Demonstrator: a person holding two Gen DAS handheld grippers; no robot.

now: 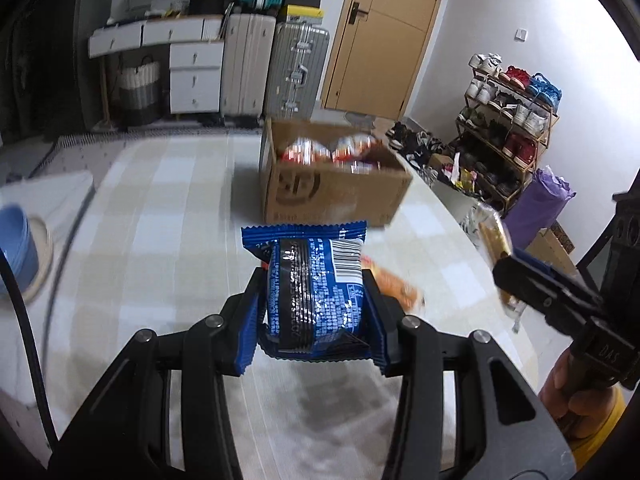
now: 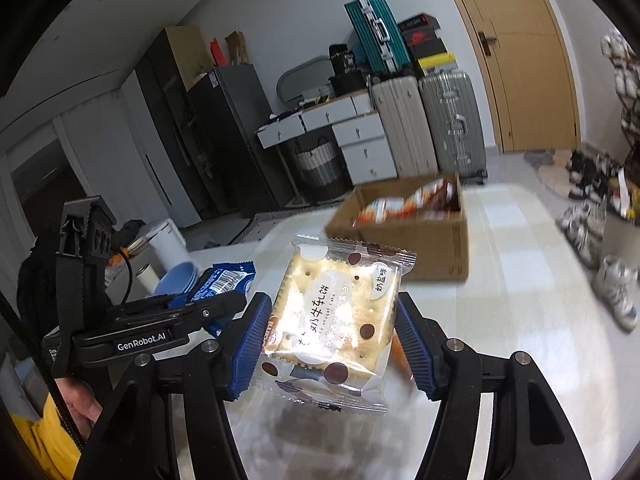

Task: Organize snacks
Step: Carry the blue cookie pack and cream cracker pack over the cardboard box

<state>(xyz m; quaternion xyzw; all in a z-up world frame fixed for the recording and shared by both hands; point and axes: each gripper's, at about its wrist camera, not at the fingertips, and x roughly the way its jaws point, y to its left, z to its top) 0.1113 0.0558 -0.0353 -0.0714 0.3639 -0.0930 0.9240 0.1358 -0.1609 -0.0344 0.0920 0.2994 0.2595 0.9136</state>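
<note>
Left tool (image 1: 316, 300): pinching the blue snack packet (image 1: 316, 284) by its two sides, packet upright between the pads, barcode facing up; raised clear of the desk (image 1: 160, 200).
Right tool (image 2: 328, 328): clamped on the clear cracker packet (image 2: 332, 320), blue ribbed pads (image 2: 250, 344) bearing on both long edges, flat face toward the camera; also lifted off the desk.
Grip logic: side pinches on both packets, likely to keep the crimped ends free and allow a clean drop.
Cardboard box (image 1: 332, 188): open-topped, on the desk ahead of both tools, already holding red-and-white snack packs (image 1: 332, 150); probable destination.
Orange packet (image 1: 396, 284): on the desk just behind the left tool's right finger, blurred, not yet collected.
Blue bowls (image 1: 16, 240): stacked at the desk's left edge, apart from the snacks.
Stage: both packets in carry, short of the box.
Next need: reach over the box rim before letting go.
Risk: slick wrappers slipping from a light pinch.
</note>
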